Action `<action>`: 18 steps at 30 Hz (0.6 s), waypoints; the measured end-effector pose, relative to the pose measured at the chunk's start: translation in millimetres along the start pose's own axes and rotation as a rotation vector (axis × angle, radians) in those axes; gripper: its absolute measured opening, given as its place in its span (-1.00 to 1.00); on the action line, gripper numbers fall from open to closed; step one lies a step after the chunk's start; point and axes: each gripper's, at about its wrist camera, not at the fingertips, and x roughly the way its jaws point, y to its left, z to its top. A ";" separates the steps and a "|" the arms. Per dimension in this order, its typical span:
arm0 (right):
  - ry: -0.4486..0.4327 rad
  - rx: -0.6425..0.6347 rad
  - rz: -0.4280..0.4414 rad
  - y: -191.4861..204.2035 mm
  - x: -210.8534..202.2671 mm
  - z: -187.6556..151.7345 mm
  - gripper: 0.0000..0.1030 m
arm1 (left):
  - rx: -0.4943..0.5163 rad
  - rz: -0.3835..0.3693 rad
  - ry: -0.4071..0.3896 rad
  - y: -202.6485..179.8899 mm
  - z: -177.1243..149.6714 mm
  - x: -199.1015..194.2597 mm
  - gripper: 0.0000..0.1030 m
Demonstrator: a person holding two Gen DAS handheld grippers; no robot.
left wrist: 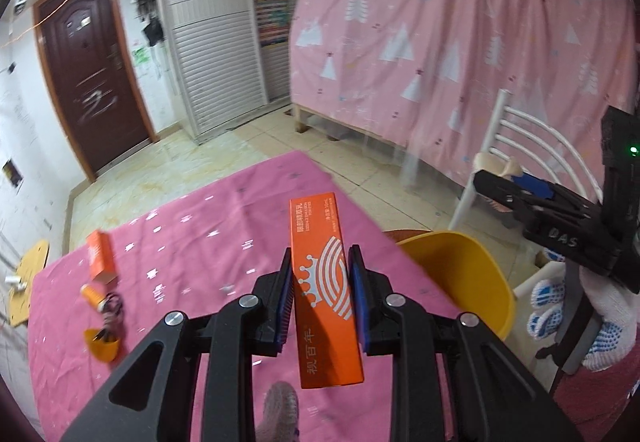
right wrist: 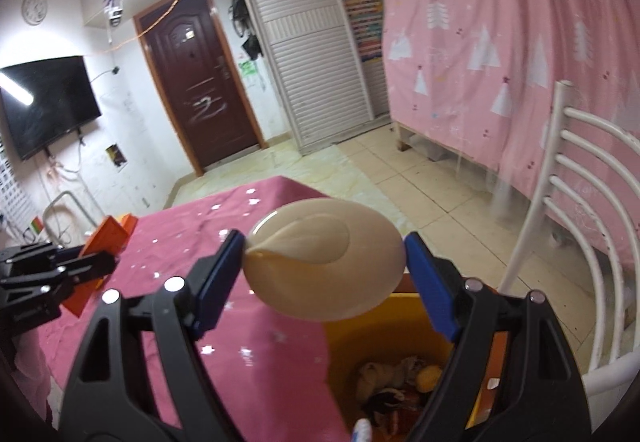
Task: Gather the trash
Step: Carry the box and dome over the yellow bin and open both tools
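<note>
Your left gripper (left wrist: pixel 320 296) had its jaws clamped across a light, crushable orange carton (left wrist: pixel 324 290) at mid-length. Your right gripper (right wrist: pixel 324 270) held a smooth, slippery cream shell-shaped piece (right wrist: pixel 324 262) by its ends, above the yellow bin (right wrist: pixel 400 334) beside the tabletop (right wrist: pixel 192 242).

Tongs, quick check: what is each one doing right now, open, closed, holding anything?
Left tongs: closed on the long orange box.
Right tongs: closed wide on the cream-coloured shell-shaped dish, above the yellow bin.
</note>
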 end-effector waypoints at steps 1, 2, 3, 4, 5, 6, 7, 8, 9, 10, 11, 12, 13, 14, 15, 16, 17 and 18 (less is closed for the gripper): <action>0.002 0.005 -0.011 -5.0 -0.1 -1.0 0.51 | 0.011 -0.006 0.000 -8.8 2.3 2.0 -0.65; 0.005 0.011 -0.018 -8.4 0.9 -0.4 0.52 | 0.020 -0.013 0.001 -16.8 4.8 4.2 -0.65; 0.006 0.022 -0.021 -13.4 0.7 -1.1 0.59 | 0.028 -0.022 0.004 -23.7 7.5 6.6 -0.65; 0.000 0.032 -0.022 -16.6 -0.8 -1.1 0.69 | 0.032 -0.029 0.007 -28.2 9.4 9.1 -0.65; -0.007 0.040 -0.025 -21.0 -2.3 -0.8 0.71 | 0.037 -0.038 0.011 -34.2 11.7 12.3 -0.65; -0.017 0.051 -0.030 -27.4 -5.4 0.3 0.71 | 0.040 -0.048 0.016 -38.0 13.1 14.3 -0.65; -0.023 0.057 -0.032 -31.4 -7.0 1.0 0.71 | 0.042 -0.074 0.026 -44.4 15.4 18.7 -0.65; -0.035 0.067 -0.036 -35.6 -10.1 2.0 0.71 | 0.043 -0.088 0.032 -48.4 16.7 21.5 -0.65; -0.043 0.075 -0.037 -38.1 -12.7 2.4 0.71 | 0.045 -0.106 0.040 -52.9 17.4 24.8 -0.65; -0.053 0.089 -0.039 -41.8 -15.8 3.1 0.71 | 0.046 -0.136 0.046 -57.8 18.8 28.7 -0.65; -0.061 0.099 -0.039 -44.0 -18.0 3.3 0.72 | 0.043 -0.167 0.051 -62.3 19.8 32.6 -0.65; -0.071 0.112 -0.040 -48.2 -20.8 3.8 0.73 | 0.034 -0.200 0.055 -67.5 21.6 37.2 -0.65; -0.082 0.122 -0.042 -52.2 -23.4 4.5 0.74 | 0.028 -0.221 0.059 -71.4 21.9 40.1 -0.65; -0.095 0.133 -0.044 -56.3 -25.7 5.2 0.74 | 0.019 -0.256 0.061 -75.4 22.3 43.7 -0.65; -0.103 0.141 -0.046 -58.1 -27.8 5.6 0.74 | 0.014 -0.283 0.063 -78.8 22.5 46.5 -0.65; -0.112 0.150 -0.046 -60.2 -29.5 6.7 0.75 | 0.004 -0.305 0.065 -83.9 23.3 50.5 -0.65; -0.120 0.159 -0.047 -62.2 -31.3 7.2 0.75 | -0.001 -0.315 0.066 -86.6 23.0 52.7 -0.65; -0.123 0.163 -0.049 -64.1 -31.9 7.2 0.77 | -0.005 -0.327 0.069 -89.2 23.1 55.3 -0.63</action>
